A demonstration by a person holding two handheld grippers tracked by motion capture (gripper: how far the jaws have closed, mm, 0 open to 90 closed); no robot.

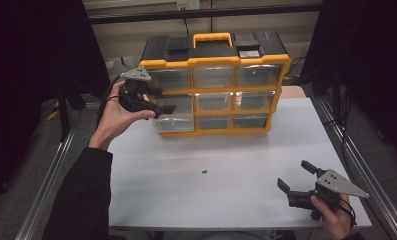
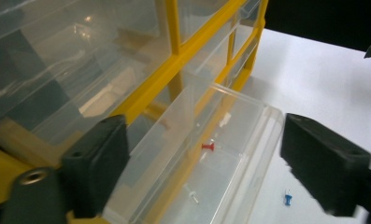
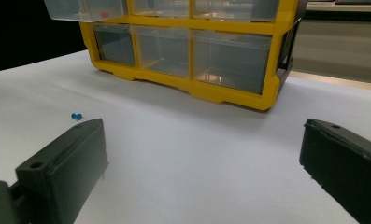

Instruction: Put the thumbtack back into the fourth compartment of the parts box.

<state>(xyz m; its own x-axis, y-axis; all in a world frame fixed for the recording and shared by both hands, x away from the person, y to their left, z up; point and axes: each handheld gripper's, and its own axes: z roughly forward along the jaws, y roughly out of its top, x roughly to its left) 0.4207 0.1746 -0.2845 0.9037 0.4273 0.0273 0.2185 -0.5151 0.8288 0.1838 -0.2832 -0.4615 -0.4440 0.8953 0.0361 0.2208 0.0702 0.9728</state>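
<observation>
Right gripper (image 1: 297, 176): held low over the near right corner of the table (image 1: 246, 200), jaws spread wide, nothing between them. In the right gripper view its jaws stand far apart over bare white table, aimed toward the cabinet.

Blue pin (image 1: 204, 172): lies alone on the table, near the middle and somewhat toward the near edge, well apart from both grippers. It shows in the right gripper view at (image 3: 76, 116), on the table beyond the left-hand jaw, and in the left gripper view at (image 2: 287, 199), on the table past the open drawer's front.

Left gripper (image 1: 165, 100): held up at the far left of the table, against the left column of the cabinet (image 1: 213, 85). Jaws wide, holding nothing; in the left gripper view they sit either side of the drawer (image 2: 206, 172), whether touching it I cannot tell.

Drawer: clear plastic, left column, middle row, pulled partly out of the yellow frame. Inside lie a red pin (image 2: 208, 146) near the middle and a pale pin (image 2: 191, 194) nearer the camera.

Cabinet: yellow and black, three columns by three rows of clear drawers, standing at the far edge of the table, slightly left of centre, with a yellow handle (image 1: 212, 38) on top. The other drawers appear closed.
</observation>
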